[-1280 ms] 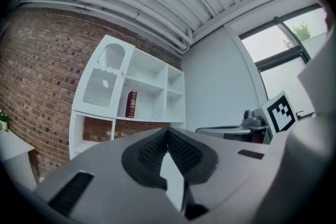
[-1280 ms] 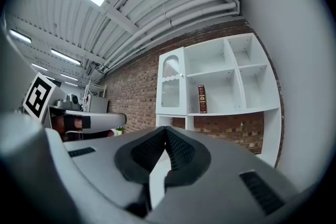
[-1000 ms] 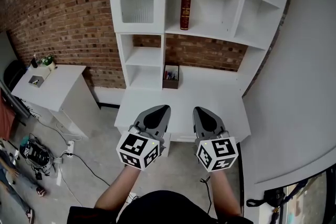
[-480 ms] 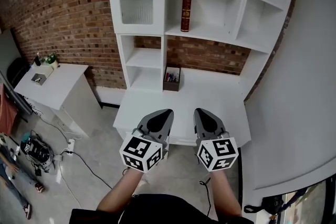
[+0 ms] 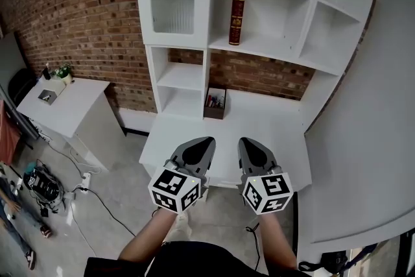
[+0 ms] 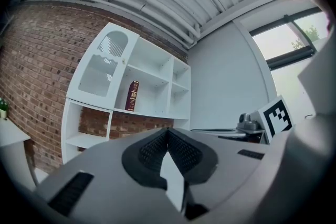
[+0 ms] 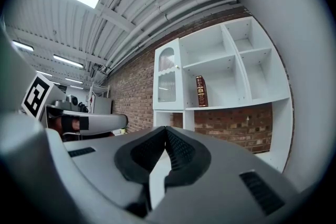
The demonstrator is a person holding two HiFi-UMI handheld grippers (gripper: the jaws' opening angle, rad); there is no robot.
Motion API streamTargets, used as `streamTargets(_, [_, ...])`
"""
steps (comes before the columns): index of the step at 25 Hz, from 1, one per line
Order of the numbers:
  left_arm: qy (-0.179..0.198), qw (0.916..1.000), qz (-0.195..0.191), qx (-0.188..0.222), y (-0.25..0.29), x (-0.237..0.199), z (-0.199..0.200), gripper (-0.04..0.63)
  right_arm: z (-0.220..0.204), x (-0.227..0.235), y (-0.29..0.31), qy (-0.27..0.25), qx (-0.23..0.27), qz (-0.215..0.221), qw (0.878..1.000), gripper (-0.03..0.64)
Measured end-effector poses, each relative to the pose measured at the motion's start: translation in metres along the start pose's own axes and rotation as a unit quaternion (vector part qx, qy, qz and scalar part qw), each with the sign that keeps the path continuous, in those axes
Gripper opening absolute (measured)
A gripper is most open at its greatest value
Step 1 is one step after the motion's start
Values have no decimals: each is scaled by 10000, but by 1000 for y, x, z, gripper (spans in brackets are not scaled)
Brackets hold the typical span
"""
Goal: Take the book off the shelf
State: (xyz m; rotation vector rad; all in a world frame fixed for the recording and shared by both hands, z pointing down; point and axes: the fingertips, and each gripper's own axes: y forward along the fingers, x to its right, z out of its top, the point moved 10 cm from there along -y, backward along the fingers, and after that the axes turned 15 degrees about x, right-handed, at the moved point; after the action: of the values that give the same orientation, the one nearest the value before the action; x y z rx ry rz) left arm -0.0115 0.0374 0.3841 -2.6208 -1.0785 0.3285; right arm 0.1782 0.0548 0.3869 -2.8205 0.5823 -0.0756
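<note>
**Head view.** Shows the dark red book (image 5: 237,18) upright on a middle board of the white shelf unit (image 5: 272,48). Alone in its bay, right of the ribbed-glass door (image 5: 172,5), gilt-banded spine facing out, nothing propping either side. Well apart from both grippers. Left gripper (image 5: 206,140) and right gripper (image 5: 245,141) low in frame, side by side over the near edge of the white worktop (image 5: 272,139). Small dark box (image 5: 214,104) of pens at the back of the worktop. Rough red brick wall (image 5: 84,10) behind.

**Left gripper view.** Smooth grey shell, black ribbed pads (image 6: 152,150) pressed together at the tip, nothing pinched. Book (image 6: 132,96) far ahead, up and left of the fingers, a thin vertical slab against flat matt boards.

**Right gripper view.** Same grey shell and ribbed pads (image 7: 181,152), fingers likewise pressed together and empty. Book (image 7: 200,91) above and a little right of the tip, far off.

**Handling, as a judgement.** Looks a stiff hardback: rigid boards, probably some weight for its width, cover likely smooth and a bit slippery, not fragile. Best taken across the spine around mid-height, fingers first spread wider than its thickness, one pad on each cover. Liable to topple if nudged, with no neighbour to lean on.
</note>
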Motion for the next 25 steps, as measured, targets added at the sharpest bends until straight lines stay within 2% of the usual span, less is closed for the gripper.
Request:
streamTargets(12, [-160, 9998, -64, 20, 57, -70, -10, 8, -17, 29, 77, -81, -47, -196, 9998, 17])
streamTargets(25, [-246, 9989, -389, 16, 115, -159, -5, 8, -24, 39, 175, -210, -17, -546, 9983, 17])
